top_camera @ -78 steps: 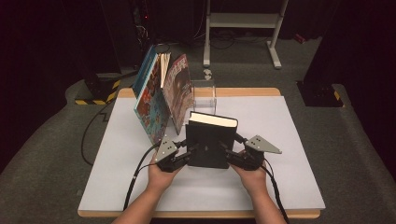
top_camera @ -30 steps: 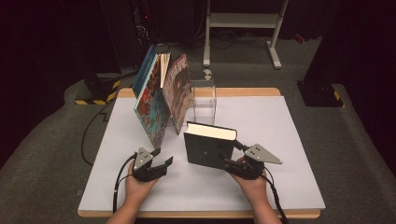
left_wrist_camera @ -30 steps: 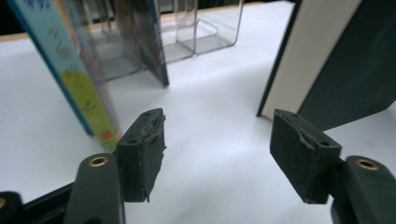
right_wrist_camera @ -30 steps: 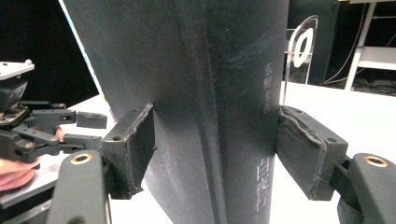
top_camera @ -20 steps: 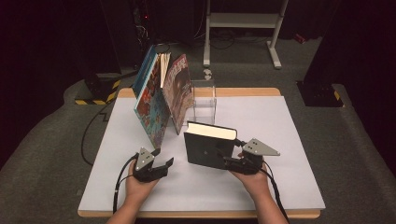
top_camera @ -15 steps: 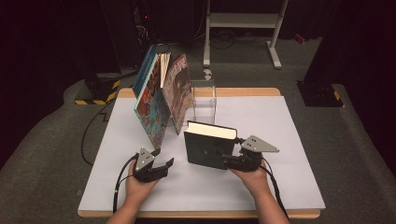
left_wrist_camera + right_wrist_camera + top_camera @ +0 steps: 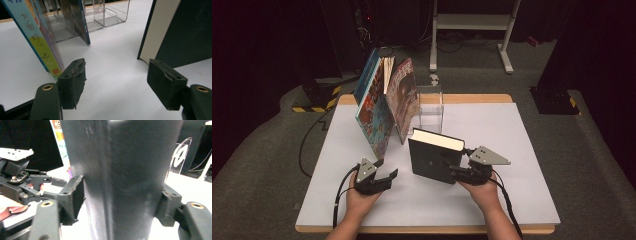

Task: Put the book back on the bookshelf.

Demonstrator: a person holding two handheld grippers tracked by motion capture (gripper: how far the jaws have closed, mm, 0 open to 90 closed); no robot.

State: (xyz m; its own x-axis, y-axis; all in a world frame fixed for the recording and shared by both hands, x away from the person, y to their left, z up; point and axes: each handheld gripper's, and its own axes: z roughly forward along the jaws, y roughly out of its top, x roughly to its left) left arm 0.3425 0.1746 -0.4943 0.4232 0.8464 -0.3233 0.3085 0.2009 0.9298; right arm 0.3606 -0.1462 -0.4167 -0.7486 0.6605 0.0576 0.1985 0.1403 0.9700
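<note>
Dark book (image 7: 432, 159): it is stood upright on the white surface (image 7: 512, 150), near the middle, with its pale page block turned up and toward the far side. In the left gripper view its page edge and dark cover (image 7: 185, 32) are seen to the right, apart from that gripper's jaws.

Right hand-held gripper (image 7: 455, 172): it is held at the book's near right edge. In the right gripper view the dark spine (image 7: 125, 182) is seen between the two jaws, which have just been closing. The right pad seems to be met by the cover; whether the left pad is pressed on it cannot be told, as the picture is blurred.

Left hand-held gripper (image 7: 388, 176): it is held low over the surface, left of the book and well apart from it. Its jaws are spread with only bare surface between them (image 7: 116, 87).

Picture books (image 7: 384, 107): they are leaned together at the far left of the surface, beyond the left hand-held gripper. A blue spine with yellow print (image 7: 37, 37) is seen just beside the left jaw.

Clear stand (image 7: 431, 107): it is placed on the surface just right of the picture books and beyond the dark book.
</note>
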